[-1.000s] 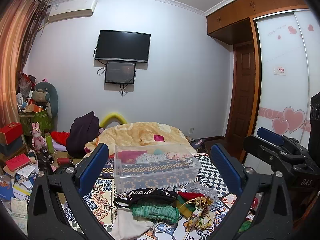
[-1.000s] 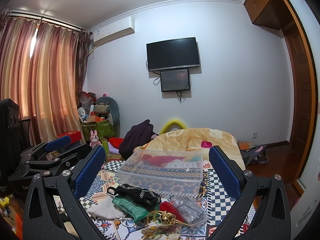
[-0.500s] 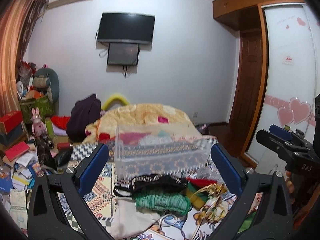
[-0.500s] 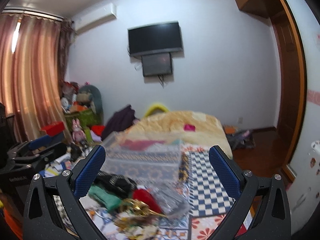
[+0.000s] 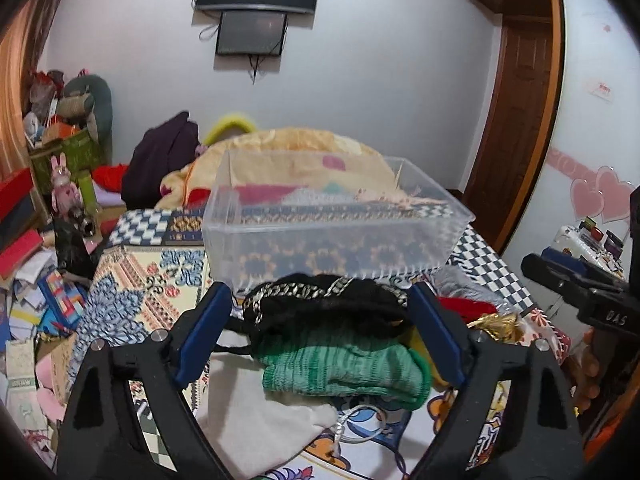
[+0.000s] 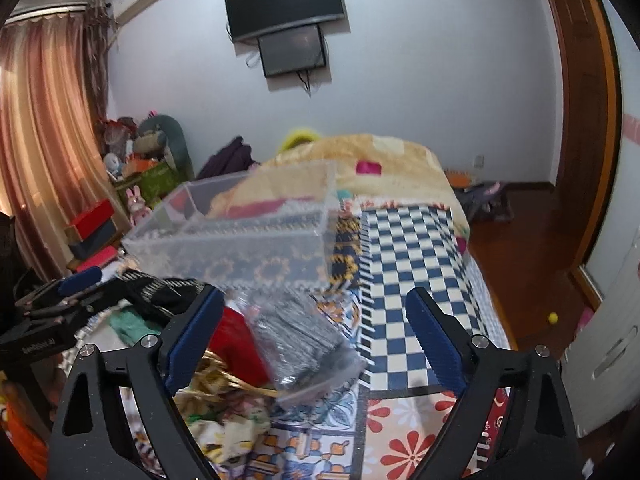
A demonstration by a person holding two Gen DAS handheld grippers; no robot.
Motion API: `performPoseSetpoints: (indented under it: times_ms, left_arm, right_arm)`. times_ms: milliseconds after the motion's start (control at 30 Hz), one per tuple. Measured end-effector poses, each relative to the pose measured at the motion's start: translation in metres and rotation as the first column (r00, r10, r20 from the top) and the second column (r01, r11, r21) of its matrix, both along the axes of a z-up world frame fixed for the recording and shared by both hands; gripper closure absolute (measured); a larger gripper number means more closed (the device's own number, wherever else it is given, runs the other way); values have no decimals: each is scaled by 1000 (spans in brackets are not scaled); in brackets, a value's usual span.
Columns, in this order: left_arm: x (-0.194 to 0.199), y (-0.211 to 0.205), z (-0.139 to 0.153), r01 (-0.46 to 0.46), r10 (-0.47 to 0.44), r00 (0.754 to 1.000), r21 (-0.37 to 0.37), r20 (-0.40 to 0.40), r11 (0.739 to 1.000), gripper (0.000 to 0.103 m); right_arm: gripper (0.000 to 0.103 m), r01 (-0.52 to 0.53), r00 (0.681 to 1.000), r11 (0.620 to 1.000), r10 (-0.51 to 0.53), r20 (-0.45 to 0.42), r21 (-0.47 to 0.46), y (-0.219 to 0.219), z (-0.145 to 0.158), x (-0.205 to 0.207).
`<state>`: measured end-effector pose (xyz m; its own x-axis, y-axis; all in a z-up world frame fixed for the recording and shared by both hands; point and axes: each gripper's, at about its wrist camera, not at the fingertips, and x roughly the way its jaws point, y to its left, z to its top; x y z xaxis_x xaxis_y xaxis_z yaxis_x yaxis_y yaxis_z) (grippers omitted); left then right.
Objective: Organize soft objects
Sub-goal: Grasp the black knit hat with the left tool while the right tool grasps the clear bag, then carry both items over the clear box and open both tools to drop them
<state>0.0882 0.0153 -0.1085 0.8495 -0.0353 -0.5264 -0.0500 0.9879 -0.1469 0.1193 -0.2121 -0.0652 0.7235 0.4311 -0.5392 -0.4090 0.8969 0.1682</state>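
Soft objects heaped on the patterned bedspread [image 5: 132,280], just in front of the clear plastic bin [image 5: 336,232]: black knit piece with a pale patterned band [image 5: 320,308] on top, green knit piece [image 5: 344,364] under it, cream cloth [image 5: 264,428] nearest the camera, red fabric [image 6: 236,340] and a gold tasselled thing [image 5: 494,326] off to the right, a grey item in a clear wrapper [image 6: 304,336] beside those. Bin apparently empty, though bedding seen through its walls muddies that.

Left gripper [image 5: 320,344] spread wide, blue pads flanking the black and green knits, clamped on nothing. Right gripper [image 6: 312,340] likewise wide apart, aimed at the wrapped grey item and the red fabric, holding nothing; view blurred, so exact contact impossible to tell.

Likely trouble from here:
- Closing on the black knit may snag the green one beneath, since stacked and touching; two pieces lifted instead of one, or one dropped midway.
- Tassels and loose cord near the cream cloth could catch a pad and drag neighbours along.
- Slick wrapper may slip from a shallow pinch.
- Light bin, close behind the pile, easily shoved back or tipped by a forward push.
- Both tools working one small heap: risk of collision.
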Motion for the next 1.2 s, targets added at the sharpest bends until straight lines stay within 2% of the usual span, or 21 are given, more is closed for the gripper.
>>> performPoseSetpoints:
  times_ms: [133, 267, 367, 433, 467, 500, 533, 667, 733, 933, 1200]
  left_arm:
    - [8, 5, -10, 16, -17, 999, -31, -27, 999, 26]
    - [10, 3, -15, 14, -15, 1000, -16, -21, 1000, 36]
    - [11, 4, -16, 13, -13, 1000, -13, -16, 1000, 52]
    - [12, 5, -17, 15, -15, 1000, -19, -18, 1000, 65]
    - [12, 6, -18, 14, -14, 1000, -23, -18, 1000, 69]
    - [12, 7, -18, 8, -8, 1000, -20, -20, 1000, 81]
    - [13, 8, -19, 6, -6, 1000, -20, -22, 1000, 84]
    - [11, 11, -18, 6, -6, 1000, -37, -13, 999, 86]
    - [8, 11, -16, 1, -1, 1000, -31, 0, 1000, 91]
    - [-3, 12, -3, -3, 5, 999, -36, 47, 999, 97]
    - [-15, 12, 22, -21, 24, 993, -22, 115, 1000, 98]
  right_arm:
    - [24, -19, 996, 1000, 19, -86, 8, 2, -17, 12]
    - [33, -43, 988, 999, 45, -150, 17, 4, -32, 24]
    - [36, -68, 982, 997, 73, -173, 37, 9, -37, 26]
    - [47, -85, 978, 996, 91, -187, 38, 13, -39, 25]
    - [49, -92, 976, 995, 98, -193, 37, 15, -40, 25]
    - [53, -94, 976, 995, 100, -194, 42, 15, -41, 24]
    - [58, -96, 975, 994, 104, -197, 49, 15, -41, 23]
    - [69, -95, 978, 994, 102, -181, 48, 13, -39, 21]
    - [75, -90, 982, 995, 96, -165, 48, 13, -35, 18]
    - [79, -74, 991, 997, 77, -108, 29, 10, -18, 15]
    - [79, -52, 999, 998, 52, -16, 42, 3, 10, 4]
